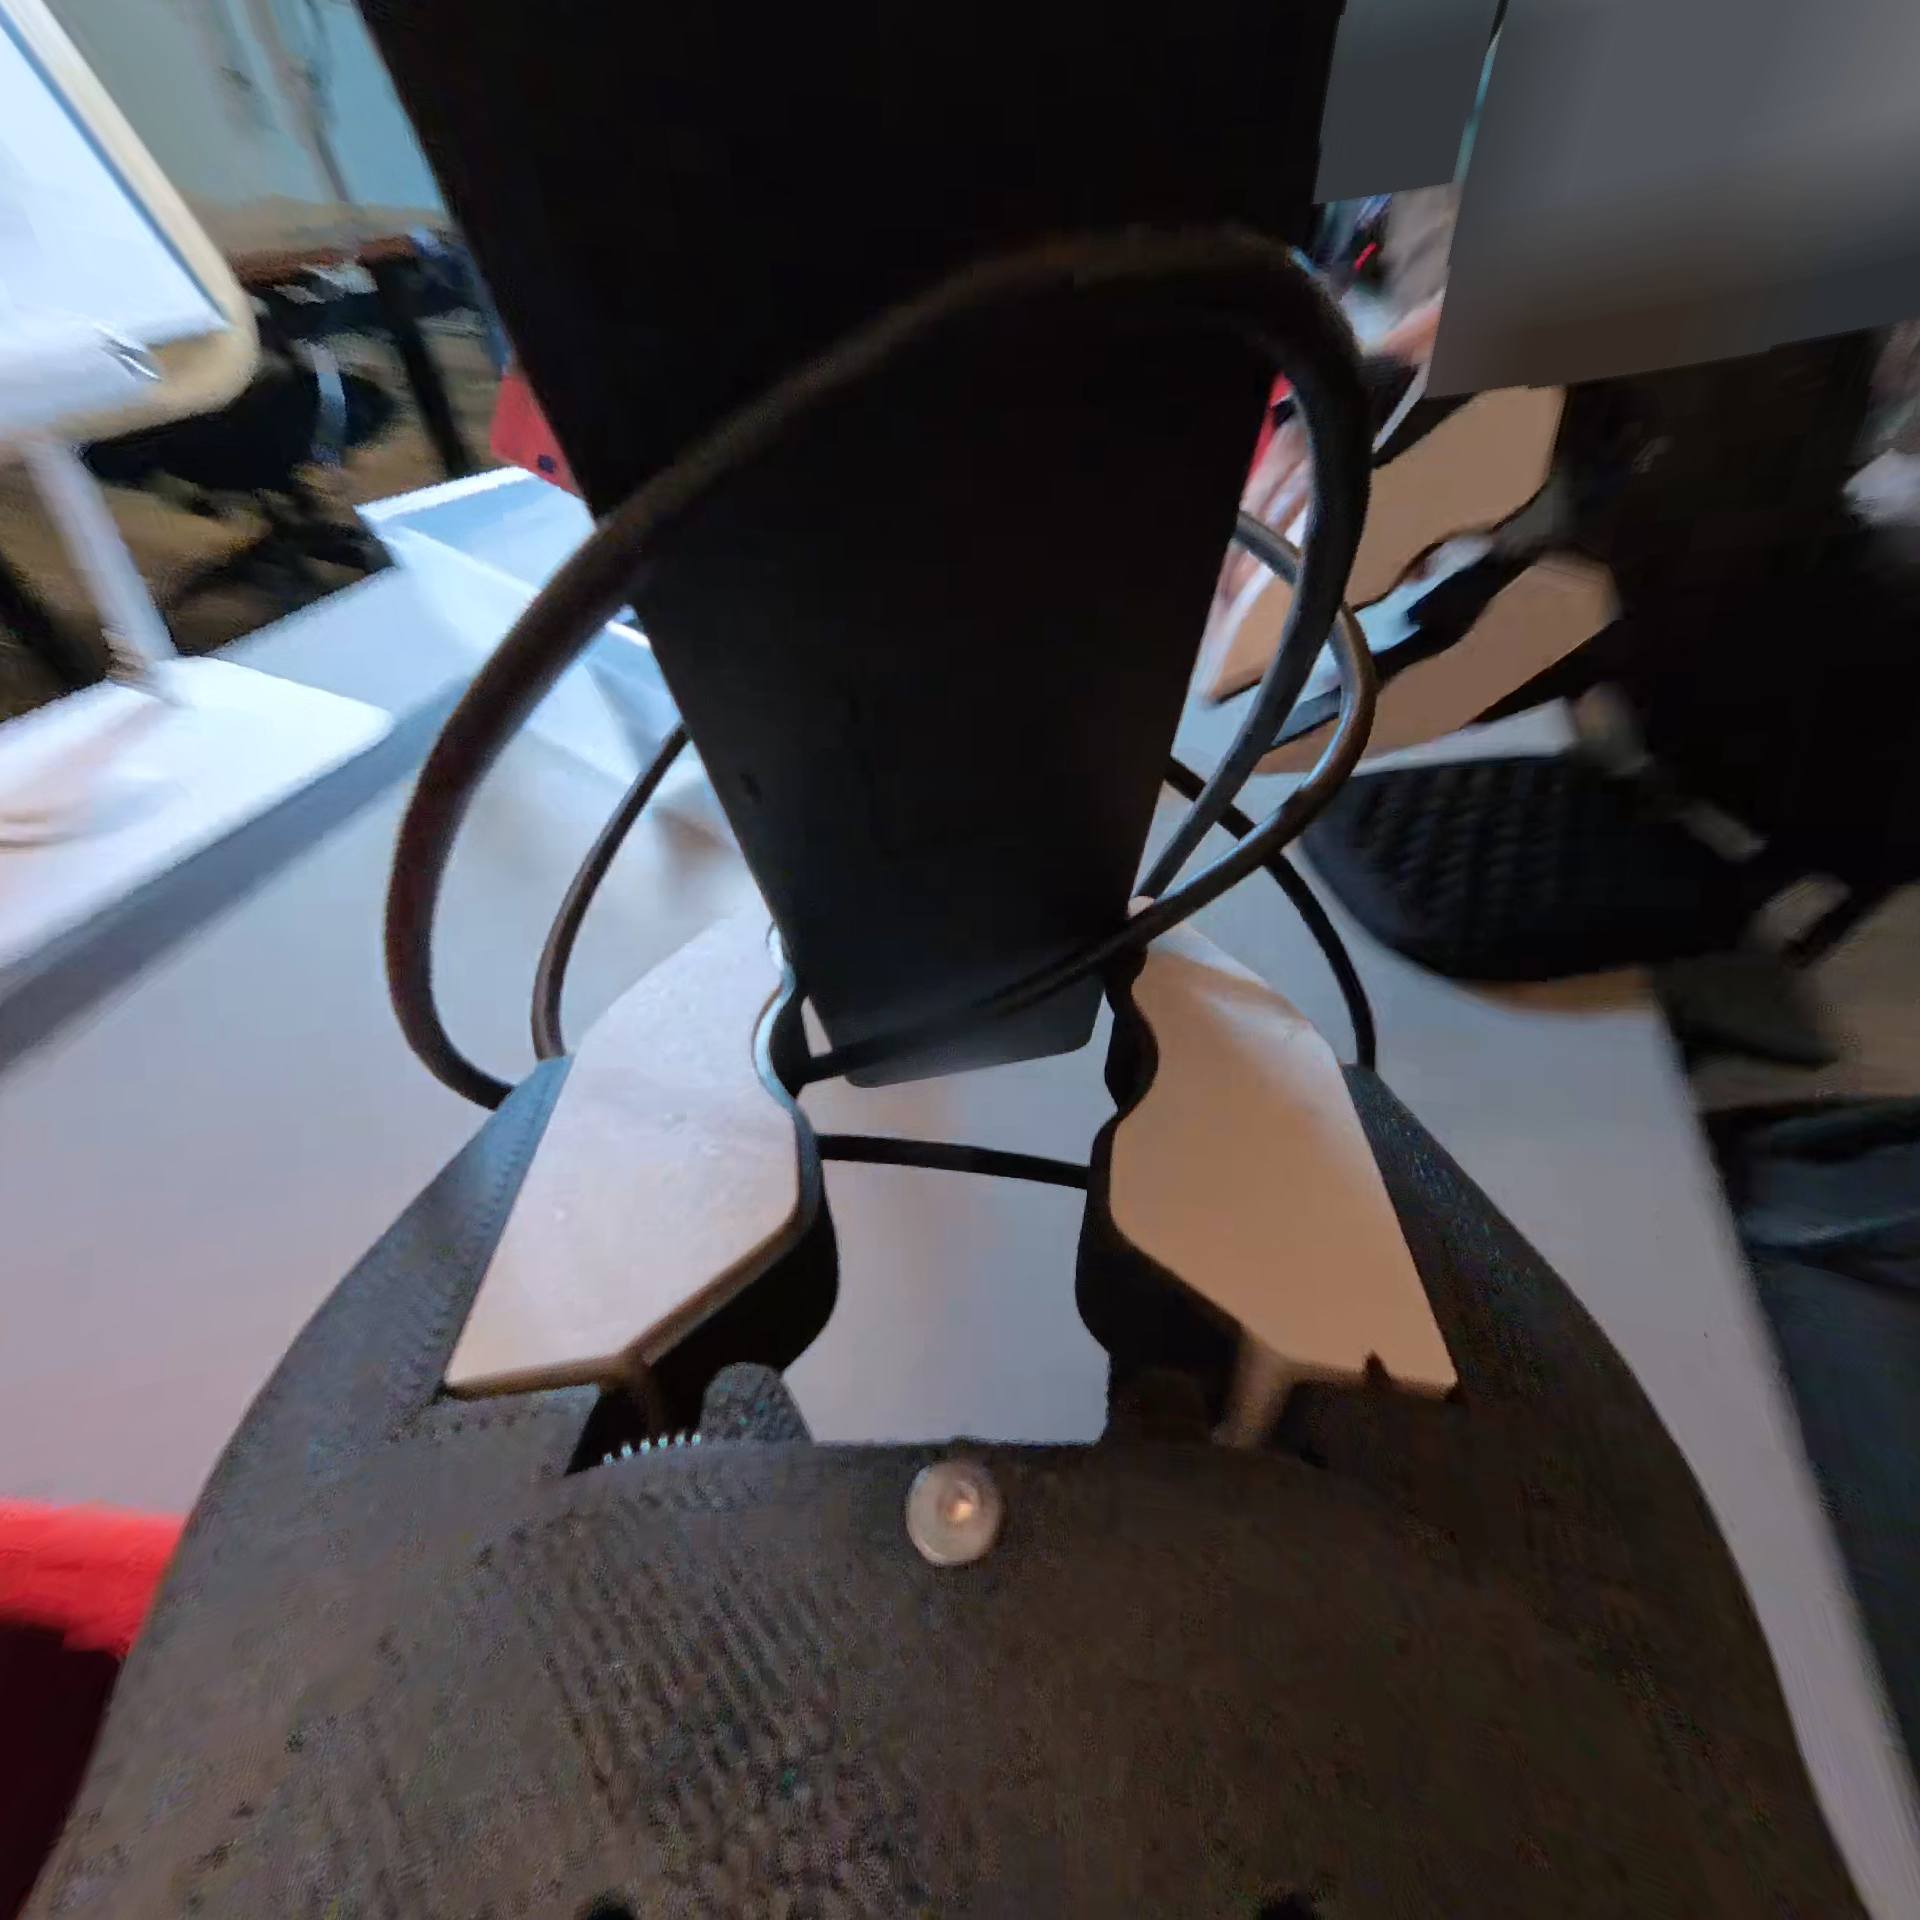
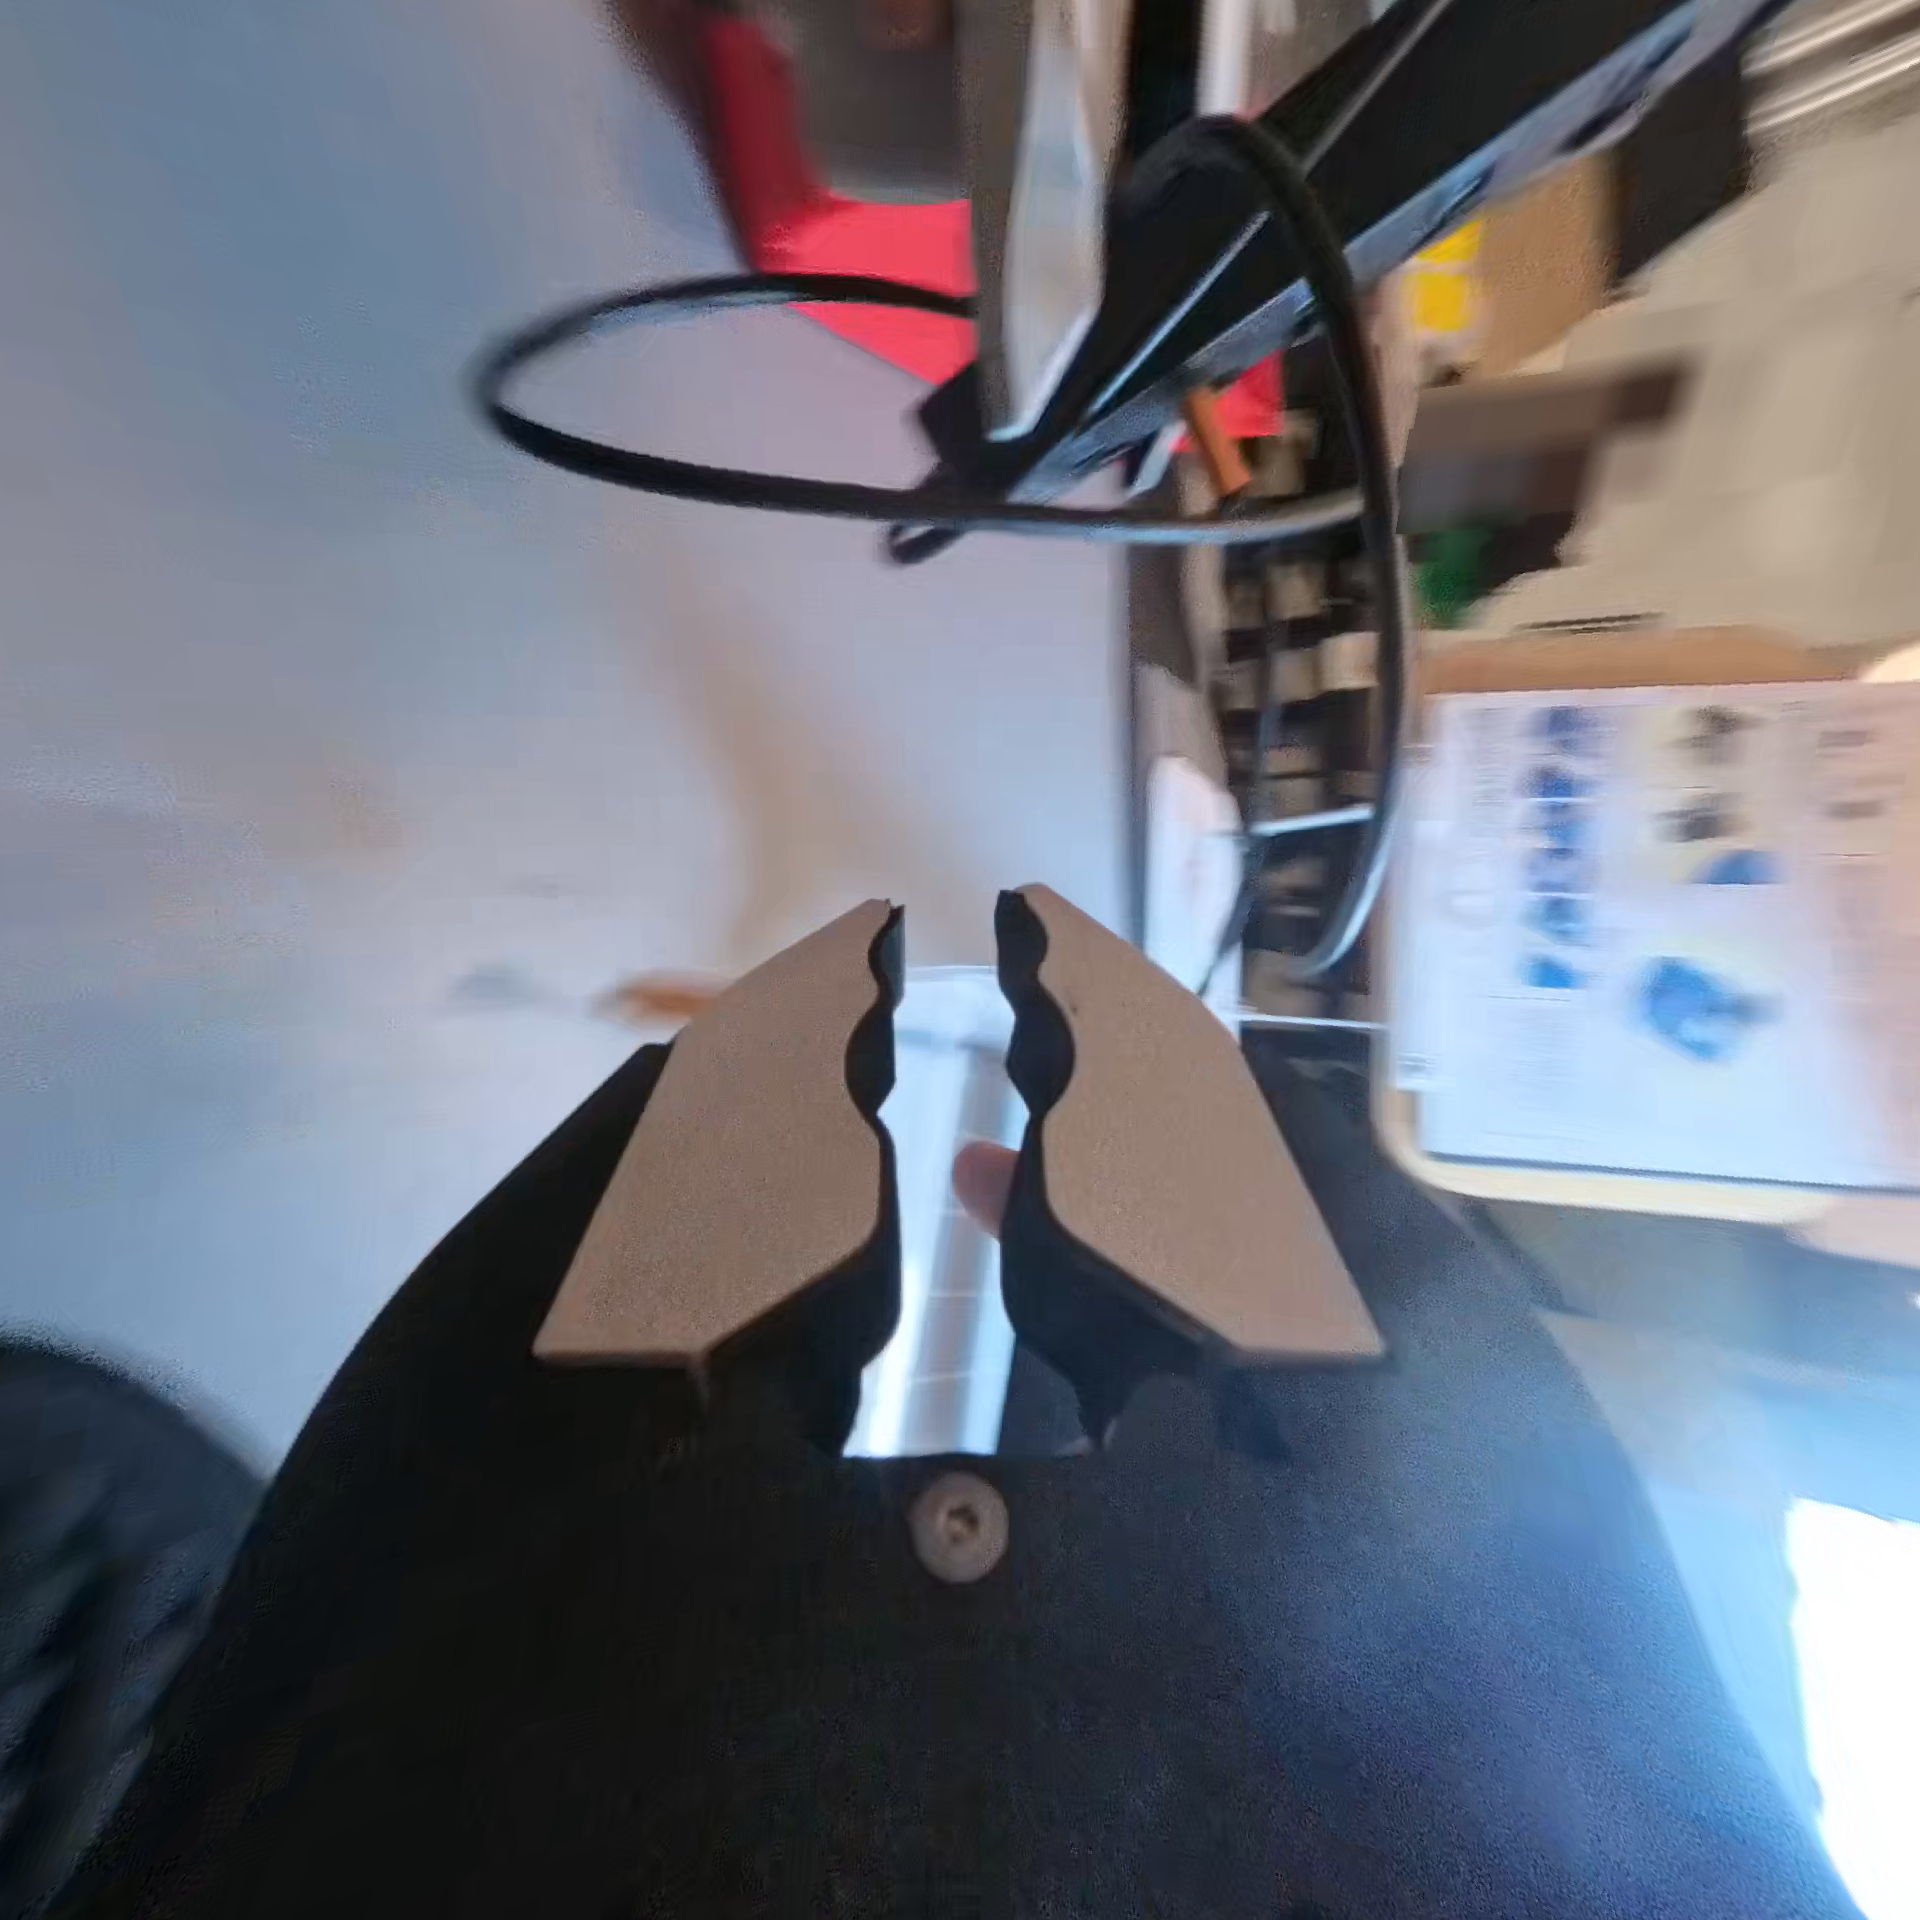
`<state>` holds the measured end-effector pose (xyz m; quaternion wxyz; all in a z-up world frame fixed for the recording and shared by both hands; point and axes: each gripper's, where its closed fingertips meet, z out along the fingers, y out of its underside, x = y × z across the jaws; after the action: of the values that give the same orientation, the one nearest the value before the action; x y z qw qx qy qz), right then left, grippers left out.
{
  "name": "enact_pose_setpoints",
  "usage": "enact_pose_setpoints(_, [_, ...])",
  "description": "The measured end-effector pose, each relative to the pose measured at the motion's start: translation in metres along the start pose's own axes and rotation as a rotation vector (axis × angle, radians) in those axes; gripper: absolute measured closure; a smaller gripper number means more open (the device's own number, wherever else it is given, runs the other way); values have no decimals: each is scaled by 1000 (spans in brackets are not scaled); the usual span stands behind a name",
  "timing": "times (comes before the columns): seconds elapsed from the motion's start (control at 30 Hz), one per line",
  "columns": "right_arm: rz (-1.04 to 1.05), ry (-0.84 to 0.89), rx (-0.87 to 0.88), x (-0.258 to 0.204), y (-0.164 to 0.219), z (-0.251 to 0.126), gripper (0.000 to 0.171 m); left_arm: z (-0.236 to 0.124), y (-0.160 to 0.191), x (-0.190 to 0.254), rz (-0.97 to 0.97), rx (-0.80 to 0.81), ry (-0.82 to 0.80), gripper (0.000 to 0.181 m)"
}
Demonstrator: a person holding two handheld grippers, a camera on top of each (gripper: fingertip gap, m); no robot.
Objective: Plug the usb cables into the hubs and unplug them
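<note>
- Long flat black hub point(image 1: 914, 644): held up off the white tabletop point(image 1: 260, 1195), its narrow near end clamped between the tan pads of the left gripper point(image 1: 951, 997); the body widens away from the camera and blocks most of the middle of the left wrist view.
- Left gripper: jaws drawn in onto the hub's end, with a gap between the finger bases only as wide as the hub.
- Black usb cables point(image 1: 499, 727): a thick one arches from the left finger over the hub's top to its right side; thinner loops point(image 1: 1340, 665) cross behind and under the hub, and one strand point(image 1: 951, 1155) runs across the gap between the fingers, just below the clamped end. Which cable enters which port cannot be told.
- Right gripper point(image 2: 948, 914): jaws slightly apart, nothing between the tips; it hangs near the right edge of the tabletop point(image 2: 312, 727), well short of the hub.
- Right wrist view of the hub point(image 2: 1340, 239): slanted near the top, blurred, with a cable loop point(image 2: 582, 436) hanging to its left and a thick cable point(image 2: 1382, 623) dropping down its right side.
- Surroundings, left wrist view: a black mesh object point(image 1: 1507, 862) at the tabletop's far right edge, brown cardboard point(image 1: 1475, 499) beyond it, a red patch point(image 1: 73, 1579) at lower left.
- Surroundings, right wrist view: a printed sheet with blue figures point(image 2: 1662, 914) beyond the tabletop's edge, a red object point(image 2: 862, 281) behind the hub; all motion-blurred.
</note>
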<state>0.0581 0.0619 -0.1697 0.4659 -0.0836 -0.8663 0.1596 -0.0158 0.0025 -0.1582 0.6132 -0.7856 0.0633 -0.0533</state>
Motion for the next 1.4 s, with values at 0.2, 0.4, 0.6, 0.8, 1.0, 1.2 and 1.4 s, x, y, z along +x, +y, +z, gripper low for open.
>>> enact_pose_setpoints(0.2, [304,7,486,57,-65,-68,158,-5,2,2,362,-101,-147,126])
enact_pose_setpoints(0.4, [273,60,306,68,-75,-12,159,0,-4,25,431,-84,-112,125])
enact_pose_setpoints(0.6, [281,-132,292,44,-69,20,155,-15,-11,19,324,-6,-52,126])
enact_pose_setpoints(0.8, [46,31,222,44,-72,31,151,-10,0,24,62,-35,112,126])
enact_pose_setpoints(1.0, [-168,134,110,27,-68,50,157,-1,8,42,-165,-65,280,125])
enact_pose_setpoints(1.2, [-172,193,44,23,-53,61,164,5,16,31,-204,-80,205,126])
enact_pose_setpoints(1.4, [-164,208,15,19,-50,70,164,12,24,19,-111,-137,42,115])
